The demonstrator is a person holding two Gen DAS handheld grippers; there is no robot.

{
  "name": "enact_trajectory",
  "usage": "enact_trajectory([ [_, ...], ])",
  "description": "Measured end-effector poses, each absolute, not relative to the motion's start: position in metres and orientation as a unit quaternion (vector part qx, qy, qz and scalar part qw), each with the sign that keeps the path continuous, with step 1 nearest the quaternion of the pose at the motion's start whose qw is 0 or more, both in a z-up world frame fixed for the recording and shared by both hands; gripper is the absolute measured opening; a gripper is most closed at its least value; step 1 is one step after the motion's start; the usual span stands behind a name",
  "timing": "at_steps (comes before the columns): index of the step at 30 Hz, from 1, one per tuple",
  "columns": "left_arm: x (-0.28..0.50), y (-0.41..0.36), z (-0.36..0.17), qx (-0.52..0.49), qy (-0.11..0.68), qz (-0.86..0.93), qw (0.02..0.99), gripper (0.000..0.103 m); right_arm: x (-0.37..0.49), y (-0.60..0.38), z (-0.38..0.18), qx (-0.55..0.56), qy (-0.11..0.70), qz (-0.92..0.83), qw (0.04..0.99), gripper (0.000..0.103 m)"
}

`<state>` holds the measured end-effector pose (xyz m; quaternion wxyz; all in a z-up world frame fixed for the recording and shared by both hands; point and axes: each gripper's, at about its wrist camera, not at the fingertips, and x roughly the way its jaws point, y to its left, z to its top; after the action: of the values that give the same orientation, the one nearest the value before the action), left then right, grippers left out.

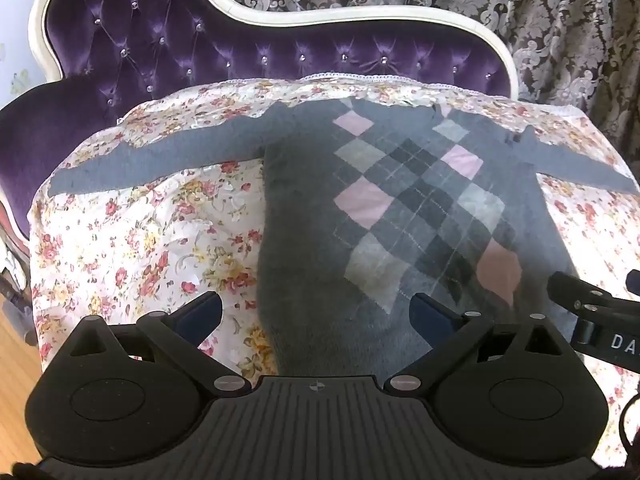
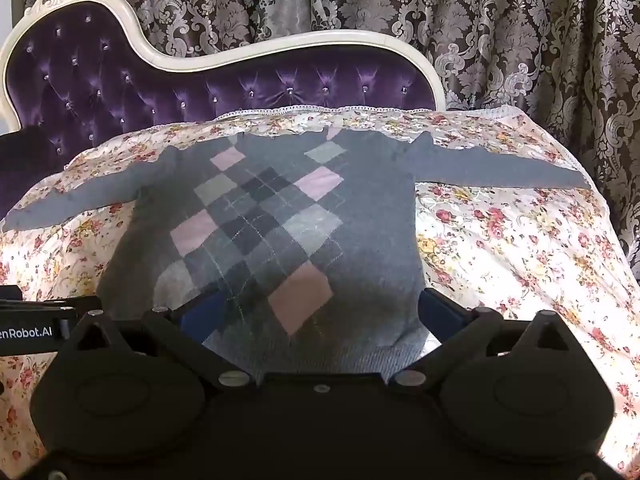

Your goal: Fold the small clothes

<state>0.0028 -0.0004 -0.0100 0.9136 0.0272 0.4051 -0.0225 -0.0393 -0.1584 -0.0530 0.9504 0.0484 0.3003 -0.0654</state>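
Note:
A small grey sweater (image 1: 304, 208) with a pink, grey and dark argyle front lies flat on a floral cloth (image 1: 132, 232), both sleeves spread out sideways. My left gripper (image 1: 316, 312) hovers open over the sweater's lower left part, one finger above the cloth and the other above the knit. My right gripper (image 2: 320, 312) stands open above the sweater's (image 2: 360, 220) hem, its blue-padded fingers (image 2: 438, 312) spanning the lower right part. Nothing is pinched in either one. The right gripper's body (image 1: 592, 308) shows at the right edge of the left wrist view.
The floral cloth (image 2: 500, 248) covers the seat of a purple tufted sofa (image 1: 168, 44) with a white carved frame (image 2: 280, 46). A patterned brown curtain (image 2: 500, 32) hangs behind. Wooden floor (image 1: 12, 344) shows at the far left. The left gripper's body (image 2: 36, 320) enters at the left.

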Motion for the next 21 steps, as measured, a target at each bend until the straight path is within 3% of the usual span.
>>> enact_trajectory([
  [21,0.0050,-0.0005,-0.0162,0.027,0.418,-0.030,0.908,0.101,-0.0379,-0.1569,-0.0590,0.053,0.314,-0.065,0.946,0.102],
])
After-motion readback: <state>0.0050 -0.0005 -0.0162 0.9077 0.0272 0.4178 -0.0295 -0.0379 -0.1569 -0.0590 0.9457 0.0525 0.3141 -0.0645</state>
